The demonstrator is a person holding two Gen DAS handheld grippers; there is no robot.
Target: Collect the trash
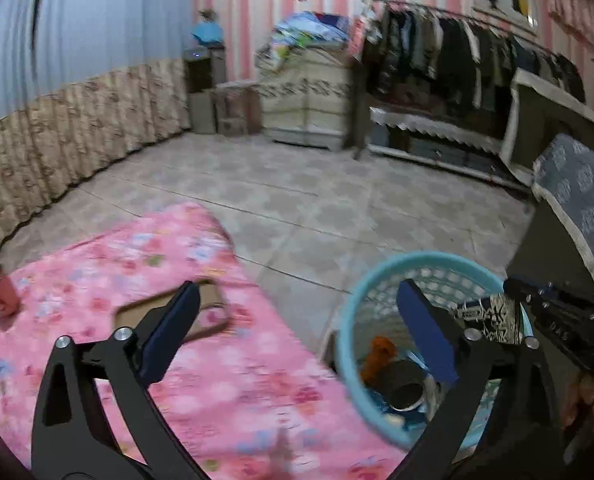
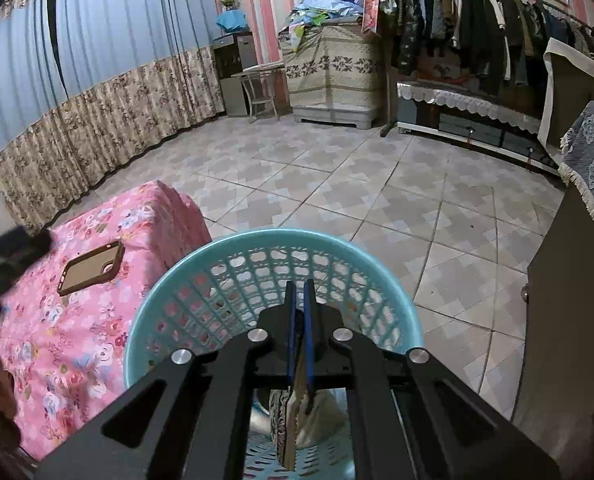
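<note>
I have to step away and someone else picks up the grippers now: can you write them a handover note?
Left gripper: open, empty, between pink cloth and basket.
Right gripper: shut on a patterned flat packet, over the basket.
Done: orange scrap and dark cup in the basket.
Left: drop the packet; red item is on the cloth, beside a phone case.

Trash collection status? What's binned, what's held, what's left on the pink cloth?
Done: the blue basket already holds an orange scrap and a dark round container. In hand: the right claw is shut on a flat patterned piece, over the basket. The left claw is open and empty. Left: a brown phone case and a red item lie on the pink cloth.
</note>
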